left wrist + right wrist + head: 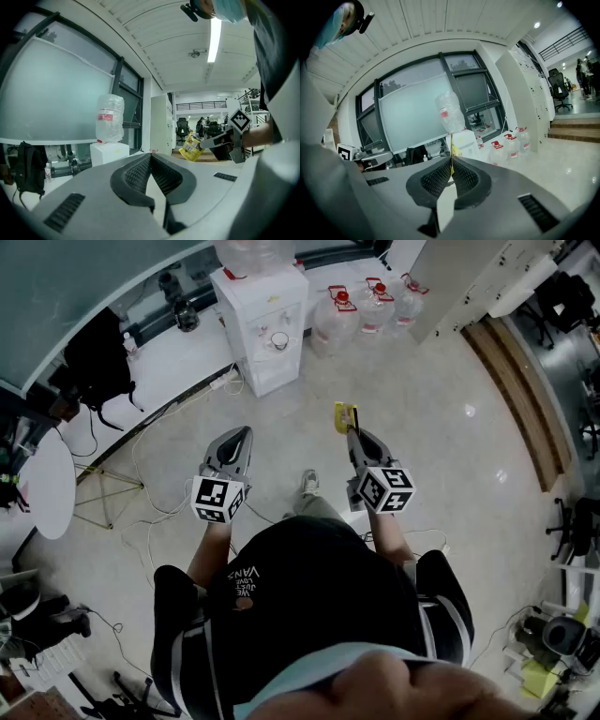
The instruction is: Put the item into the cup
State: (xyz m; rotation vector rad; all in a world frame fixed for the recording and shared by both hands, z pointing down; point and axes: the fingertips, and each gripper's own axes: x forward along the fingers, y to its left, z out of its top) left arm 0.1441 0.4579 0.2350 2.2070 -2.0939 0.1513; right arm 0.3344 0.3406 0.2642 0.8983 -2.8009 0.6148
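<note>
Holding both grippers out in front, a person [309, 596] stands on a pale floor [459, 484]. The left gripper [244, 433] has its jaws pressed together with nothing between them. The right gripper [352, 434] is clamped on a thin yellow packet [345, 416] that sticks out past the jaw tips; it may be a snack sachet, but the print is too small to read. Beyond stands a white water dispenser [265, 329] with a bottle on top, and farther right red-capped water bottles [375, 306] sit on the floor
</note>
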